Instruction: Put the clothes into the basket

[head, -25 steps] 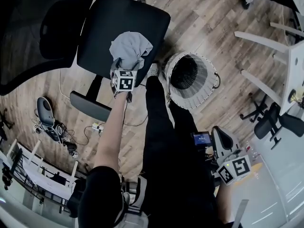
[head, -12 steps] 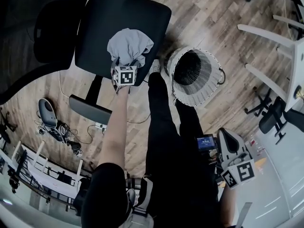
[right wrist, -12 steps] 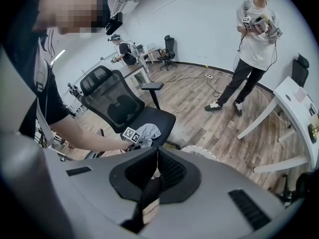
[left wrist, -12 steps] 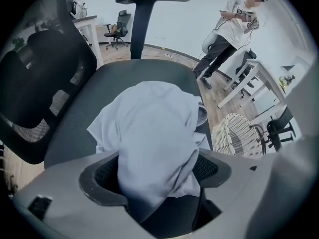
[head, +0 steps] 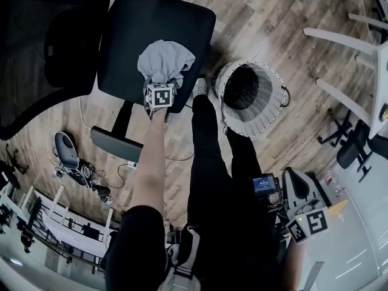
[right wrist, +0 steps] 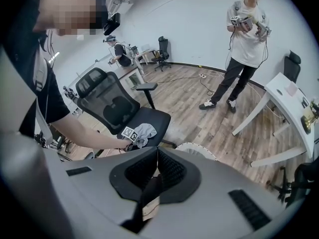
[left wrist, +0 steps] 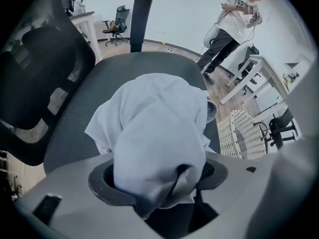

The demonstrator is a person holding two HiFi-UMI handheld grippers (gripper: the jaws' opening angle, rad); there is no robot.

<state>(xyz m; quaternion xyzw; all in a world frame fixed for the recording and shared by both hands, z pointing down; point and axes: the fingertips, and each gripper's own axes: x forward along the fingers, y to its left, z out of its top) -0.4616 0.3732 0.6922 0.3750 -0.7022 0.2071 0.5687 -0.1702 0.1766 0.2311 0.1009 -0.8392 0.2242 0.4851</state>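
A light grey garment (head: 165, 62) lies bunched on the black seat of an office chair (head: 139, 29). My left gripper (head: 159, 81) points steeply down onto it, its marker cube just in front. In the left gripper view the garment (left wrist: 159, 128) fills the gap between the wide jaws of the left gripper (left wrist: 159, 176), which have just been closing; the pads do not visibly squeeze it. The white wicker basket (head: 267, 111) stands on the floor right of the chair, its dark inside showing nothing. My right gripper (head: 295, 190) hangs low at the right; in its own view the right gripper (right wrist: 158, 158) is shut and holds nothing.
A second black mesh chair (head: 54, 47) stands left of the seat. White table legs (head: 339, 35) line the right side. Cables and gear (head: 76, 168) lie on the wood floor at the left. Another person (right wrist: 244, 44) stands far across the room.
My left gripper has come down onto the grey garment on the seat. The right gripper has stayed low at the right.
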